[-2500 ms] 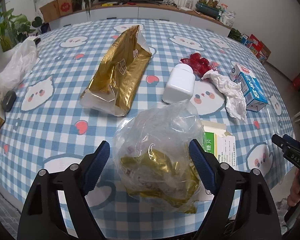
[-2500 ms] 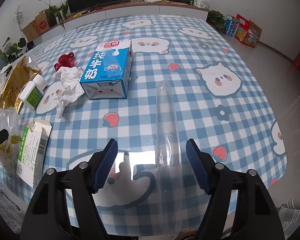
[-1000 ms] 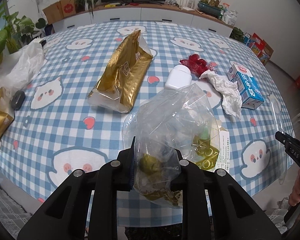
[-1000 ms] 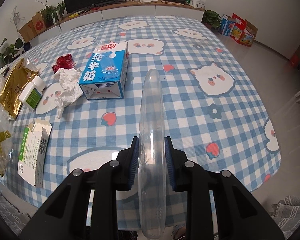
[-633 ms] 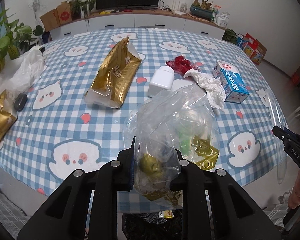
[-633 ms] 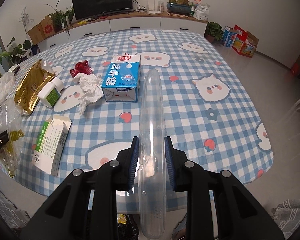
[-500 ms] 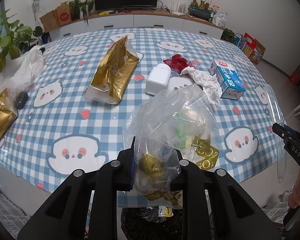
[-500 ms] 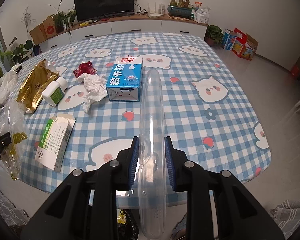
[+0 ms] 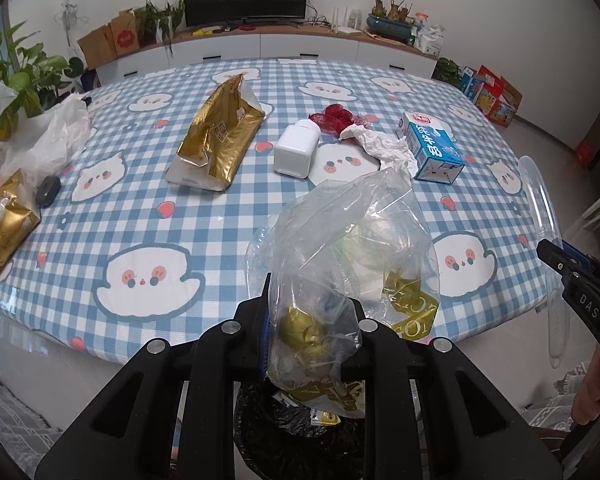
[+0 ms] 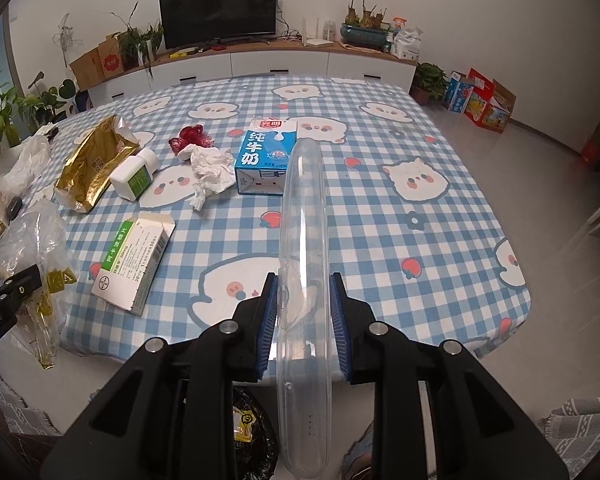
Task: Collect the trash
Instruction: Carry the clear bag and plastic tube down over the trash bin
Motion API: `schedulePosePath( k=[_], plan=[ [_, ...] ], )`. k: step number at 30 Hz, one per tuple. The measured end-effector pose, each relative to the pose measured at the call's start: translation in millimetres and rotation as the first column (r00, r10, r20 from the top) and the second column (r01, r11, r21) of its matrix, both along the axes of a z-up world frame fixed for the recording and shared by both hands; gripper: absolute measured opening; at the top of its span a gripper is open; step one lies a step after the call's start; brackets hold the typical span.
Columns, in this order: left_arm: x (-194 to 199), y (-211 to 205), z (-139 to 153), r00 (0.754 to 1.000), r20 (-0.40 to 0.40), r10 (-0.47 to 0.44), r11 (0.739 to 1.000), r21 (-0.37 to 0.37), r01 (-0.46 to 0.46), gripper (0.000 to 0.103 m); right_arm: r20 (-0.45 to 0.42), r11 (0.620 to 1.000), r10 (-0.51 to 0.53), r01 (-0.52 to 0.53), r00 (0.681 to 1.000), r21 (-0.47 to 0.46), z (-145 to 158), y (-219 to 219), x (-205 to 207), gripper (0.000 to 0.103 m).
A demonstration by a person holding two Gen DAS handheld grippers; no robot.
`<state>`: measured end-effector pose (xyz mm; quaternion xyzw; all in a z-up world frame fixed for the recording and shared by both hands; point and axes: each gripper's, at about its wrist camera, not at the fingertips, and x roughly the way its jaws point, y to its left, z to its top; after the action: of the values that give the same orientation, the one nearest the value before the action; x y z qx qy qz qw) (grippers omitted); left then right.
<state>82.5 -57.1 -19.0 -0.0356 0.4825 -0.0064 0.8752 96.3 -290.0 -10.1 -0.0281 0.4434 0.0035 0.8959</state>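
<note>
Left wrist view: your left gripper [image 9: 312, 330] is clamped on a clear bag [image 9: 352, 248] of gold wrappers, held off the table [image 9: 204, 216] edge, over the black bin [image 9: 296, 436] below it. Your right gripper [image 10: 305, 312] is pinched on a clear plastic tray [image 10: 305, 236], edge-on, past the near edge. Still on the table: milk carton [image 10: 265, 158], medicine box [image 10: 134, 262], white bottle [image 10: 134, 174], tissue [image 10: 210, 168], gold pouch [image 10: 92, 164].

Table [image 10: 380, 240] under blue-checked cloth with cartoon faces.
Lying on it: milk carton [image 10: 266, 158] at centre, crumpled tissue [image 10: 210, 170], red wrapper [image 10: 190, 136], white bottle [image 10: 134, 176], gold bag [image 10: 92, 166] toward left, green-white box [image 10: 134, 256] lower left.
</note>
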Motion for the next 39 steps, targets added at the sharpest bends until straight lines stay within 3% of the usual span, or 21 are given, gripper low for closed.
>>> schedulePosePath(
  k=[17, 39],
  plan=[
    [-50.4, -12.7, -13.2, 1.0, -0.015, -0.01, 1.0, -0.025, 0.01, 0.021, -0.021, 1.0, -0.004, 0.005, 1.0, 0.03, -12.0, -10.8, -55.5, 0.025],
    [-107.8, -24.9, -98.0, 0.996, -0.09, -0.013, 1.0, -0.017, 0.011, 0.021, -0.108, 0.999, -0.034, 0.036, 0.994, 0.022, -90.8, -12.4, -113.4, 0.025]
  ],
)
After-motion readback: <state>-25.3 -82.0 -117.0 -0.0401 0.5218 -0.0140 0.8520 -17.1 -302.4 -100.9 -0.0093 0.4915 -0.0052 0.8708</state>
